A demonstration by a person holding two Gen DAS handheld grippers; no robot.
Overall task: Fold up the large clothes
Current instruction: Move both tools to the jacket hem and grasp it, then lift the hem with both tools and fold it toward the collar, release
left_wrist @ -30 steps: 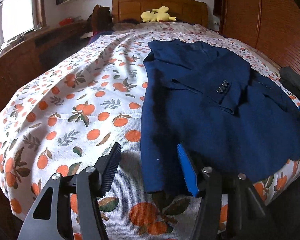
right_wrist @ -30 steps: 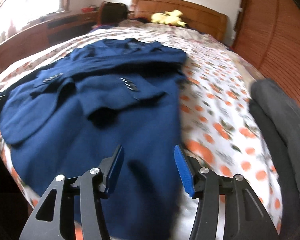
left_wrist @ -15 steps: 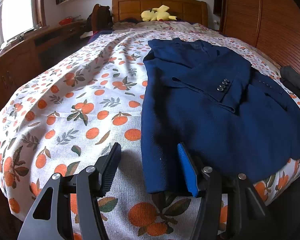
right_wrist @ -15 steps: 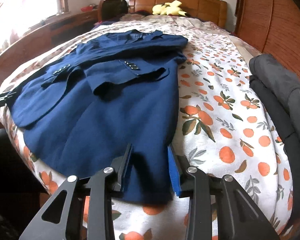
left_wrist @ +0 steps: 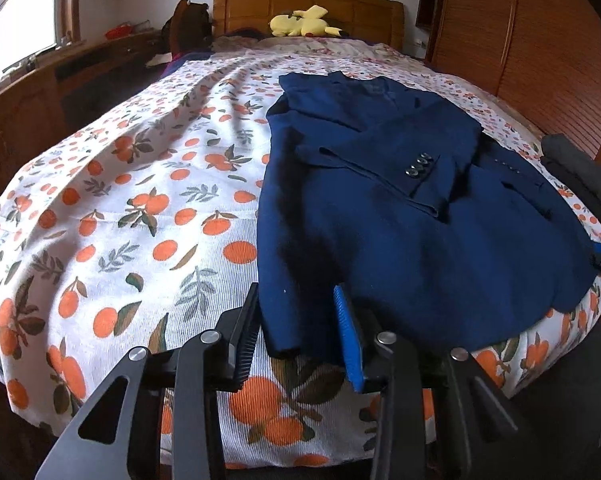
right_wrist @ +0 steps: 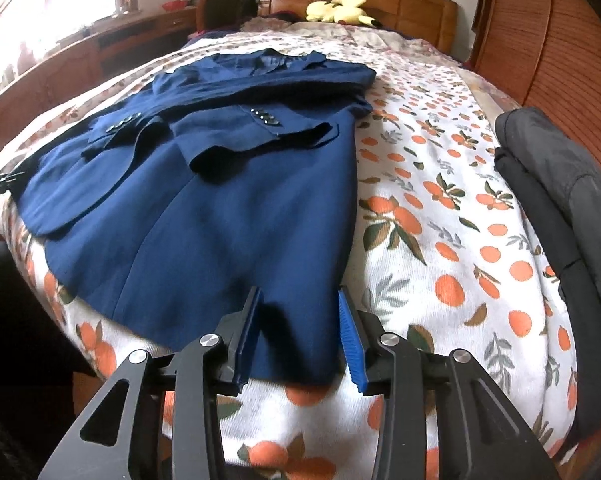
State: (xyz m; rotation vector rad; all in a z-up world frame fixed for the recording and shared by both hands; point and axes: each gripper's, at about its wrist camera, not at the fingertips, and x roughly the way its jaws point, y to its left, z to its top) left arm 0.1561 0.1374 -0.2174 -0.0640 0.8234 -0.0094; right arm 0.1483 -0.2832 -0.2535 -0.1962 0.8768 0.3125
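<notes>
A navy blue jacket [left_wrist: 380, 220] lies flat on the bed, sleeves folded across its front, collar toward the headboard. My left gripper [left_wrist: 296, 292] sits at the hem's near left corner. Its jaws are closing, with that corner of cloth lying between them, and the pads do not visibly pinch it. In the right wrist view the same jacket [right_wrist: 220, 200] spreads out ahead. My right gripper [right_wrist: 299, 292] straddles the hem's near right corner. Its jaws are opening slightly, and the cloth lies flat between them. Each gripper shows at the edge of the other's view.
The bed cover [left_wrist: 120, 200] is white with an orange print and drops off at the near edge. A dark grey garment [right_wrist: 560, 168] is piled on the right side. A yellow plush toy [left_wrist: 300, 24] lies by the wooden headboard. Wooden furniture lines both sides.
The left jaws have narrowed around the jacket's left hem corner. The right gripper shifted to the right hem corner and its jaws stand narrower than a second ago.
</notes>
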